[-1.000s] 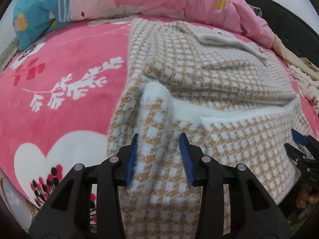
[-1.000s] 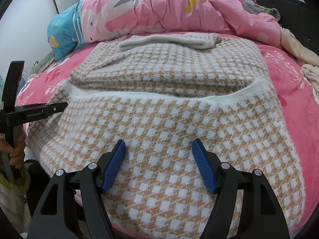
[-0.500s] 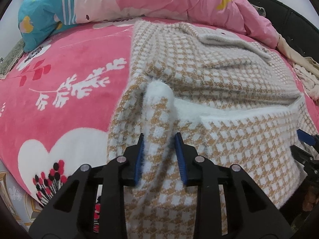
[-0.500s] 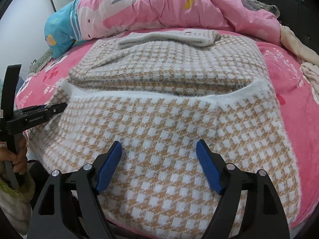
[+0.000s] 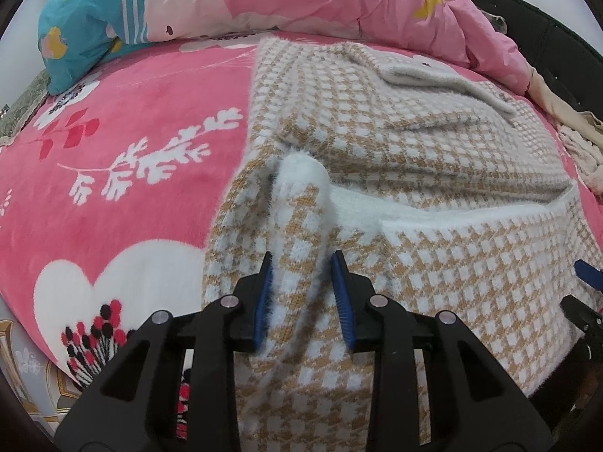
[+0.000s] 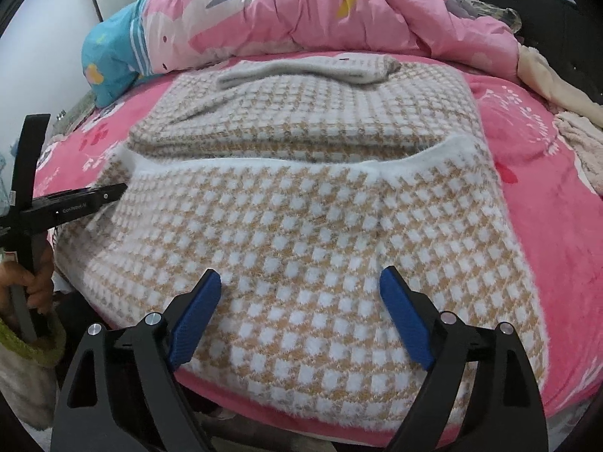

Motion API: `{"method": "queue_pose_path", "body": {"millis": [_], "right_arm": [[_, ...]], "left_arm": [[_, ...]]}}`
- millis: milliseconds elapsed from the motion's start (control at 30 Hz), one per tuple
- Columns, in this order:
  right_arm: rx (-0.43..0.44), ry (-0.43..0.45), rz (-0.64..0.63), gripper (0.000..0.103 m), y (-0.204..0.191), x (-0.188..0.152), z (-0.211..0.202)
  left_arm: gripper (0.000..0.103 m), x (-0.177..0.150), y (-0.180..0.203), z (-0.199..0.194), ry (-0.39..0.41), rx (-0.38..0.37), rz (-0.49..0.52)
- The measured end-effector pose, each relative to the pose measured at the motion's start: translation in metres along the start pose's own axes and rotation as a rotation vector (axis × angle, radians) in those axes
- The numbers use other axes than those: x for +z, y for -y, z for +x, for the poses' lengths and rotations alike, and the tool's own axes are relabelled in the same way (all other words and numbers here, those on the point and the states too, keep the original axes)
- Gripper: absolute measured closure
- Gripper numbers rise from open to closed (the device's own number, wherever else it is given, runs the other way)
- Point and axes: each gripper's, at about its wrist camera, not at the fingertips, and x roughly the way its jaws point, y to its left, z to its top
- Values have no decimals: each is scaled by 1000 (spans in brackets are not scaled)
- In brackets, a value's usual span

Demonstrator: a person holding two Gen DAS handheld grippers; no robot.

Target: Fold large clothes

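A tan-and-white checked knit sweater (image 5: pixel 433 143) lies on the pink bed blanket (image 5: pixel 132 188), its lower part folded up over the body along a white fuzzy hem (image 6: pixel 264 164). My left gripper (image 5: pixel 301 297) is shut on a raised ridge of the sweater's left edge, and the fabric fills the gap between its blue pads. In the right wrist view my right gripper (image 6: pixel 301 316) hovers over the sweater (image 6: pixel 301 211) near the bed's front edge. Its jaws are opening, with nothing between them. The left gripper (image 6: pixel 75 203) shows at that view's left.
A bunched pink quilt (image 6: pixel 339 11) and a teal pillow (image 5: pixel 86 30) lie at the bed's far side. Beige clothes (image 6: pixel 557 86) are heaped at the right by a dark headboard. A person's hand (image 6: pixel 34 278) holds the left gripper's handle. The bed edge drops off in front.
The left jaws have closed in on the raised fold. The right jaws have spread wider over the sweater. Neither hand has shifted much.
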Motion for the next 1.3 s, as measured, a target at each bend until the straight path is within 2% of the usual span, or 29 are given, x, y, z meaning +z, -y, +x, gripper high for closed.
{"method": "queue_pose_path", "body": {"millis": [167, 267, 333, 433, 533, 733, 800, 1133, 1300], "right_arm": [[-43, 78, 30, 19, 22, 3, -28], [-58, 128, 101, 19, 58, 7, -47], [-52, 142, 142, 20, 78, 15, -51], [2, 151, 193, 26, 106, 26, -49], [65, 132, 195, 29, 119, 38, -35], [96, 94, 158, 31, 121, 52, -6], [106, 79, 155, 35, 123, 55, 2], [191, 6, 151, 38, 123, 30, -3], [266, -22, 192, 38, 134, 29, -1]], "left_arm": [[73, 0, 0, 0, 2, 6, 7], [73, 0, -1, 0, 1, 8, 9], [73, 0, -1, 1, 0, 10, 8], [73, 1, 1, 1, -1, 22, 9], [73, 0, 3, 1, -1, 35, 12], [73, 0, 6, 2, -6, 52, 13], [73, 0, 6, 2, -8, 57, 15], [73, 0, 7, 3, -8, 64, 17], [73, 0, 6, 3, -8, 64, 19]]}}
